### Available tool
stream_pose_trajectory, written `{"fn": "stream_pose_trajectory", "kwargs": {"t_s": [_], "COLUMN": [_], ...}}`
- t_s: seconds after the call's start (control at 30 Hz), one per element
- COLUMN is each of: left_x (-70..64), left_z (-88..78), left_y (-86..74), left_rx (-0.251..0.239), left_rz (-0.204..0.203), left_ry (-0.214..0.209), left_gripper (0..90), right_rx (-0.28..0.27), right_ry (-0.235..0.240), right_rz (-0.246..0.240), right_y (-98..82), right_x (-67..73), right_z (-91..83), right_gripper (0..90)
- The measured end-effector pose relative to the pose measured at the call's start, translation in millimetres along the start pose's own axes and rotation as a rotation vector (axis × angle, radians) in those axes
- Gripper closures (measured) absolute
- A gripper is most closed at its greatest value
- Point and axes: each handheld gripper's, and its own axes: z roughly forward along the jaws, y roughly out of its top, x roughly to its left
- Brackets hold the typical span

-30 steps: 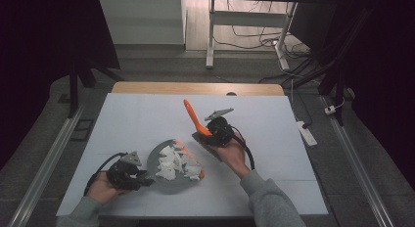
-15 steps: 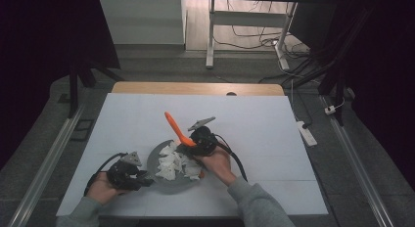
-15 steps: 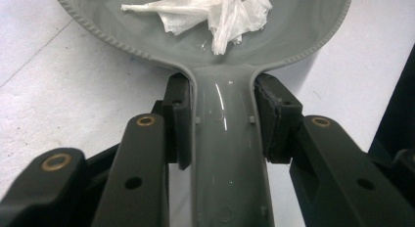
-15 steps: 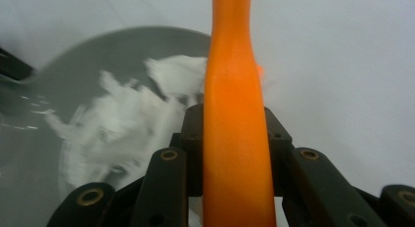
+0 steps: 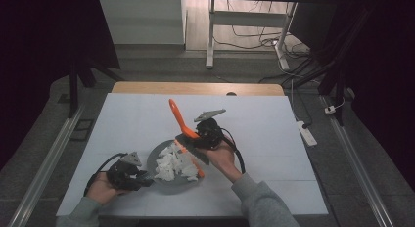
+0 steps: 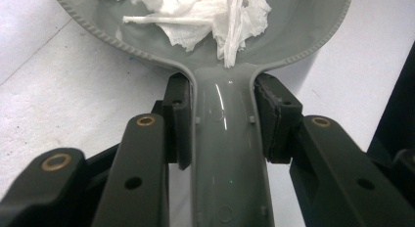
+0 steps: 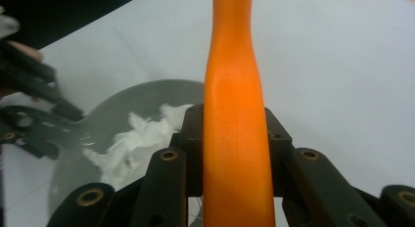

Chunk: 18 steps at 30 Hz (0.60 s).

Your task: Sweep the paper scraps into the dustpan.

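Observation:
A grey pan lies on the white tabletop, with white paper scraps heaped in it. My left gripper is shut on the pan's handle; both pads press the handle's sides, just behind the pan's rim and the scraps. My right gripper is shut on an orange-handled tool, whose handle tilts up and away. The tool's lower dark and orange edge sits at the pan's right rim beside the scraps. In the right gripper view the pan, scraps and left gripper lie to the left.
The white table cover stretches wide behind and to the right of the pan. A wooden strip marks the far table edge. A white power strip lies on the floor to the right, and metal rails flank the table.
My right hand has carried the orange tool left and nearer, from the table's middle to the pan's right rim. The left gripper and the pan have stayed put.

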Motion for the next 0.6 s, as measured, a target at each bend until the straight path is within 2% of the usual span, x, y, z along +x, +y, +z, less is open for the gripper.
{"fn": "stream_pose_trajectory", "kwargs": {"t_s": [0.13,0.37,0.5,0.6], "left_x": [0.0,0.3,0.3,0.3], "left_z": [0.0,0.1,0.3,0.3], "left_y": [0.0,-0.1,-0.2,-0.1], "left_rx": [0.0,0.001,0.0,0.001], "left_rz": [0.0,0.002,0.002,0.002], "left_ry": [0.0,0.0,0.0,0.0], "left_gripper": [62.0,62.0,62.0,62.0], "right_rx": [0.007,0.074,0.105,0.101], "right_ry": [-0.044,-0.101,-0.099,-0.062], "right_rz": [-0.001,0.015,0.012,0.019], "right_y": [0.0,-6.3,-9.7,-9.5], "right_x": [-15.5,-34.3,-35.5,-27.1], "right_z": [3.3,29.9,44.3,50.2], "right_gripper": [70.3,70.3,70.4,70.4]}}
